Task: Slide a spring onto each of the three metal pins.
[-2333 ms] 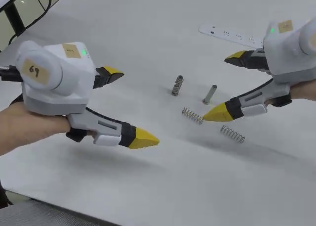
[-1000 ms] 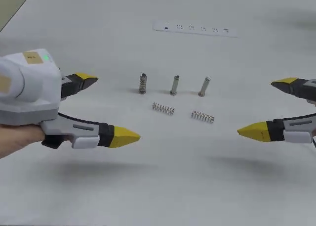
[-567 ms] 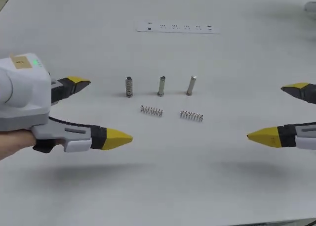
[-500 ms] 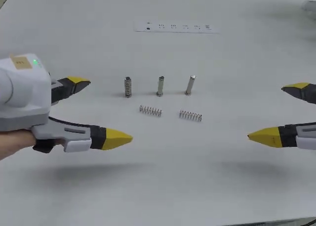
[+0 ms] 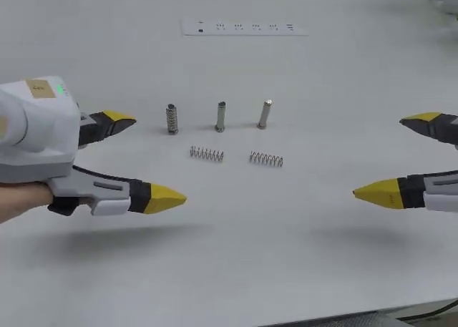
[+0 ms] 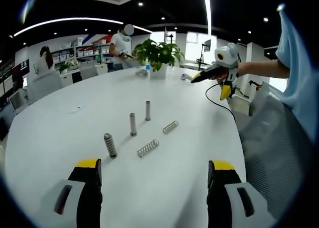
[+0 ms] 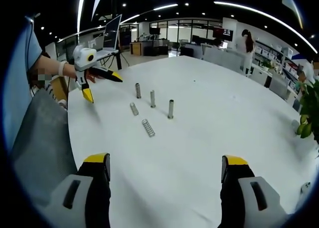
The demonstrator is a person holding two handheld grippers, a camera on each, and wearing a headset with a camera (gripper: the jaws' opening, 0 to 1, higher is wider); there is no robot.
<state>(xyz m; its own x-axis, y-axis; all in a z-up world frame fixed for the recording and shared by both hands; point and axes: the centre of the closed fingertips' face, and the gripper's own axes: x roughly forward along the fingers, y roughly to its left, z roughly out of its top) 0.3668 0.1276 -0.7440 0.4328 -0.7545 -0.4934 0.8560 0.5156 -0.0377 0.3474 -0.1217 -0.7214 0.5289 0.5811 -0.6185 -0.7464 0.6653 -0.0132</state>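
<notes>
Three metal pins stand in a row on the white table (image 5: 236, 241). The left pin (image 5: 172, 119) carries a spring; the middle pin (image 5: 220, 116) and the right pin (image 5: 265, 114) are bare. Two loose springs (image 5: 207, 154) (image 5: 266, 159) lie just in front of them. My left gripper (image 5: 147, 157) hovers open to the left of the row, and my right gripper (image 5: 390, 155) hovers open far to the right, both holding nothing. The left gripper view shows its open gripper (image 6: 154, 168) facing the sprung pin (image 6: 109, 144) and a loose spring (image 6: 148, 148). In the right gripper view the open gripper (image 7: 164, 163) faces the nearest bare pin (image 7: 171, 109).
A white power strip (image 5: 243, 28) lies at the back of the table. A potted plant (image 6: 158, 53) stands at the far end. The table's front edge (image 5: 343, 316) runs close below the grippers. Grey chairs (image 7: 35, 133) and people are around the table.
Over two seconds the right gripper has drawn back to the right, away from the springs. Since half a second ago only the head view has shifted; pins and springs lie as before.
</notes>
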